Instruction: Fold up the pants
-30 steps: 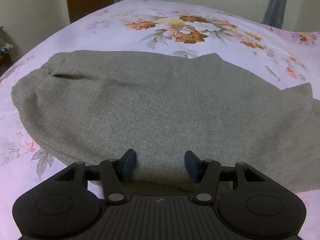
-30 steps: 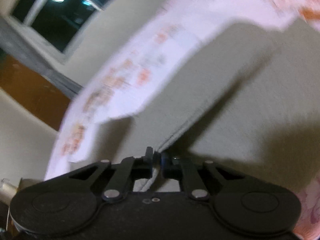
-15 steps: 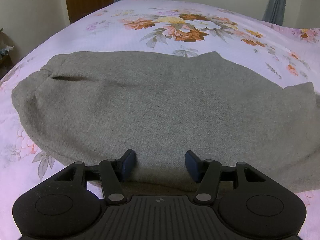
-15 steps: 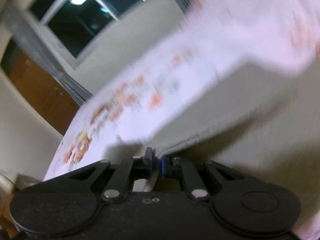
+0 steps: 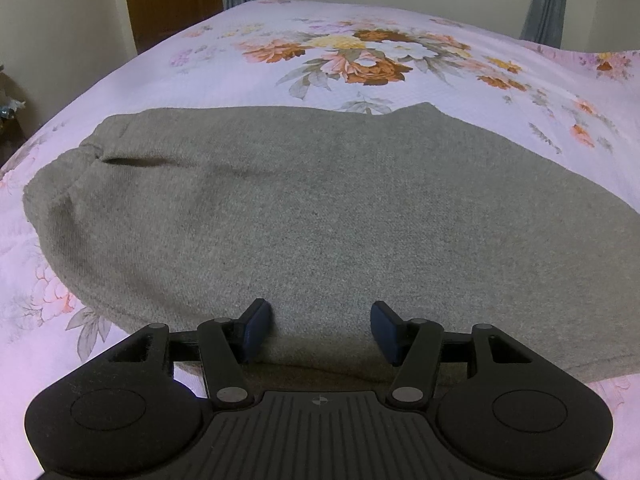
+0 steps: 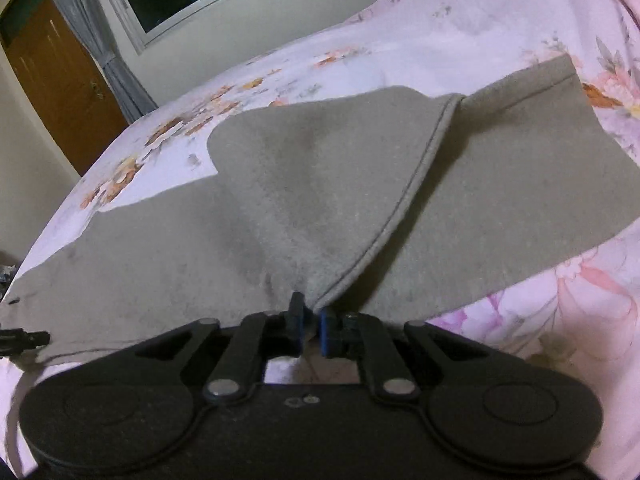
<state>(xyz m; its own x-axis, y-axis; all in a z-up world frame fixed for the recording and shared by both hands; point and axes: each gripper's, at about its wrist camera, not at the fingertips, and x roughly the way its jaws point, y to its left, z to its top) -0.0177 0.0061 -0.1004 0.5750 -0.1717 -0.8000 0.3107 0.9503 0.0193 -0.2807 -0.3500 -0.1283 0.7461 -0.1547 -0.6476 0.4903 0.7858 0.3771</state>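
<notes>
Grey sweatpants (image 5: pixel 320 208) spread flat on the floral bedsheet (image 5: pixel 360 40), left gripper (image 5: pixel 320 328) hovering wide open over the near edge, right gripper (image 6: pixel 311 320) pinched onto a hemmed cuff, lifting it.

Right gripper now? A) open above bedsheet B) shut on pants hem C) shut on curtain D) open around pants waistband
B: the right gripper is pinched shut on a hemmed edge of the grey pants, lifting that corner over the rest of the fabric.
</notes>
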